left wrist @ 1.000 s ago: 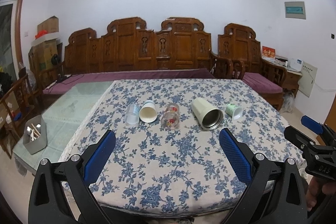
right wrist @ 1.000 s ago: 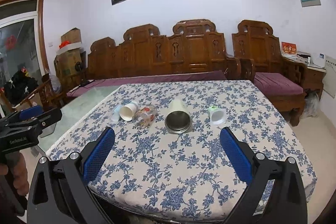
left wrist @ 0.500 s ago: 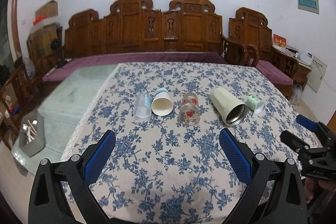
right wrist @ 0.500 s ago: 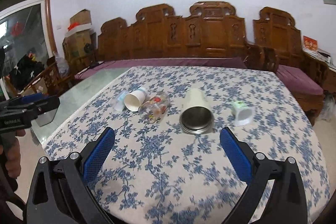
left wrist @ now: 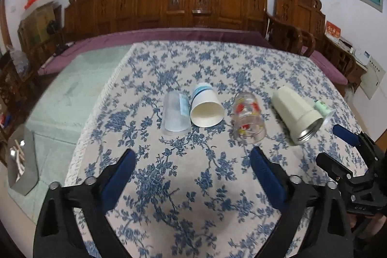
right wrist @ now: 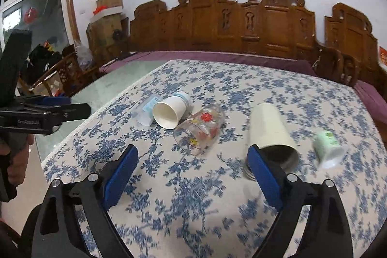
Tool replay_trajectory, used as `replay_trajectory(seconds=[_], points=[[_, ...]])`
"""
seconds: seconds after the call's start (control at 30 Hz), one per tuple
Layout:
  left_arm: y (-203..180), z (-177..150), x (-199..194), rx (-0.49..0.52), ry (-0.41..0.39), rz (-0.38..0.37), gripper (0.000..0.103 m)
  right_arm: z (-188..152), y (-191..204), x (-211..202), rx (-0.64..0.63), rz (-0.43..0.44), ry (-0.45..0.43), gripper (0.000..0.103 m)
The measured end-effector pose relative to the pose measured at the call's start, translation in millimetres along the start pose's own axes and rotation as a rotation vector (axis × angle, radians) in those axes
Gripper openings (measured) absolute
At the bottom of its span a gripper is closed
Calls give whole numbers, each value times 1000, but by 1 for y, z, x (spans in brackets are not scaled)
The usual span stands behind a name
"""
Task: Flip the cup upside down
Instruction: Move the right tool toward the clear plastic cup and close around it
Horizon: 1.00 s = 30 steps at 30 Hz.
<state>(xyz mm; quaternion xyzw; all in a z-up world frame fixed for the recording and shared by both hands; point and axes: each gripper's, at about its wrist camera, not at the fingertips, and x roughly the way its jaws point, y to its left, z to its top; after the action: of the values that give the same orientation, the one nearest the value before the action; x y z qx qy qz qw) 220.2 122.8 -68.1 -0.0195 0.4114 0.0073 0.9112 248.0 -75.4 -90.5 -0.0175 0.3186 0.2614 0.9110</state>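
Five cups lie on their sides in a row across the floral-clothed surface (left wrist: 208,185) in front of you. From your left: a frosted clear plastic cup (left wrist: 175,114), a white paper cup (left wrist: 205,108) with a blue band touching it, mouth toward you, a printed glass tumbler (left wrist: 248,121) with red and yellow flowers, a tall cream steel-lined cup (left wrist: 296,114), and a small pale-green cup (left wrist: 324,108) just beside that one.

Your left gripper (left wrist: 193,175) hangs over the near part of the cloth, its blue fingers (left wrist: 264,173) spread wide and holding nothing. Your right gripper (right wrist: 193,173) is likewise wide open and empty; in its own view one finger (right wrist: 263,173) overlaps the cream cup's rim, though contact cannot be judged. Nothing lies between either gripper and the row. A carved wooden bench (left wrist: 169,4) with purple cushions stands behind; a grey holder (left wrist: 23,161) sits off your left.

Compared with a second ago, both grippers have come closer and lower toward the cups, which have not moved.
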Motion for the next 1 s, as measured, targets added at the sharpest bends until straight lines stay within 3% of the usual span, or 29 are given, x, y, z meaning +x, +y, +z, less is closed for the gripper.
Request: replay_trajectory(seconds=[0.17,0.57,0.9,1.0], points=[[17,16,44,-17,76,-10,81,1,4,30,-10,31,35,85],[39,64,136,-49,194,1,71,-14,2,56,-18,78,84,85],[50,62,178,-112,293,-32,53,-12,-1,45,-13,112,76,85],[49,60,180,-114,288,-34,53,-12,-3,41,-11,112,79,85]])
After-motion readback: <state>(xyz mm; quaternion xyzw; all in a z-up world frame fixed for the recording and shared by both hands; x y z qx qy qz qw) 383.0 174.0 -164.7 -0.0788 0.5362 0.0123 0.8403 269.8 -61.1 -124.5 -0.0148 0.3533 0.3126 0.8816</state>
